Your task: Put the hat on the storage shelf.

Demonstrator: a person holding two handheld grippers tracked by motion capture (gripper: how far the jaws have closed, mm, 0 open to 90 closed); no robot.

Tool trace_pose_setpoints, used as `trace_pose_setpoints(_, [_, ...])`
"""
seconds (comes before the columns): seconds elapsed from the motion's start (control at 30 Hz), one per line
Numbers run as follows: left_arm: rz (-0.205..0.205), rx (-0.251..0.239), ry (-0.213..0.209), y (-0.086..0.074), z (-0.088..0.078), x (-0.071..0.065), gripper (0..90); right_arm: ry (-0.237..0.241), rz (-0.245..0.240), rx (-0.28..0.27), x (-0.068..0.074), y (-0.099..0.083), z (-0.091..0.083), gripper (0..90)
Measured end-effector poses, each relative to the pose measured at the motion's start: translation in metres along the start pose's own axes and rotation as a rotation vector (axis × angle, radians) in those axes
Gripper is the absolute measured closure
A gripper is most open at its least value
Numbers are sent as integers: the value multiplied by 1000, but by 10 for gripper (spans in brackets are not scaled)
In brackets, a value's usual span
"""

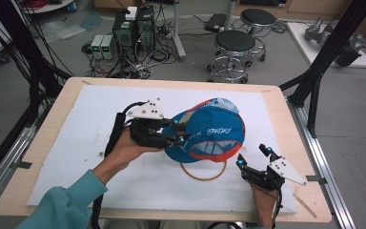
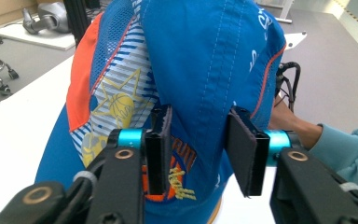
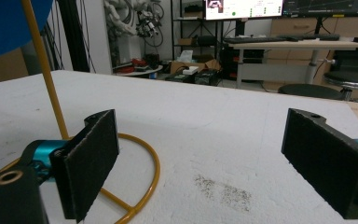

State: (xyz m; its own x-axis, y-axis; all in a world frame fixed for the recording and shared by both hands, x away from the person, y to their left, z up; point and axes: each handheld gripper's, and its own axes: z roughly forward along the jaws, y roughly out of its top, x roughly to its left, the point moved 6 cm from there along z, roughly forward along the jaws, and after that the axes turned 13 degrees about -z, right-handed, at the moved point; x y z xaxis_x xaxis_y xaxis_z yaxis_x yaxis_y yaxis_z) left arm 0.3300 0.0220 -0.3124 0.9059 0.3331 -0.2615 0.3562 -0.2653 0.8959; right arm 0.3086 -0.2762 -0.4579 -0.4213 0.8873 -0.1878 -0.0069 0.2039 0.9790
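Two hands hold grippers over the white desk: left gripper fingers released astride the blue cap, which sits on a yellow wire stand, apparently just hung there, while right gripper fingers gape empty nearby.

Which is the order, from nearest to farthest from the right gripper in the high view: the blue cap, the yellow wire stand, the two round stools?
1. The yellow wire stand, its ring base on the white mat just to the left of the right gripper.
2. The blue cap, sitting on the stand, up and left.
3. The two round stools, on the floor beyond the table's far edge.
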Motion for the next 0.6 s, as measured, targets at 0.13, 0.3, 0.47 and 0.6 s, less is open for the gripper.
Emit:
trace_pose_setpoints(0.13, [-4, -22, 20, -5, -7, 4, 509, 0, 1, -1, 0, 0, 0, 100])
trace_pose_setpoints(0.3, [-4, -22, 55, -20, -21, 13, 363, 4, 4, 2, 0, 0, 0, 100])
trace_pose_setpoints(0.47, [-28, -43, 95, -32, -37, 24, 312, 1, -7, 1, 1, 0, 0, 100])
trace_pose_setpoints(0.6, [-29, -69, 108, -43, -49, 31, 252, -2, -9, -1, 0, 0, 0, 100])
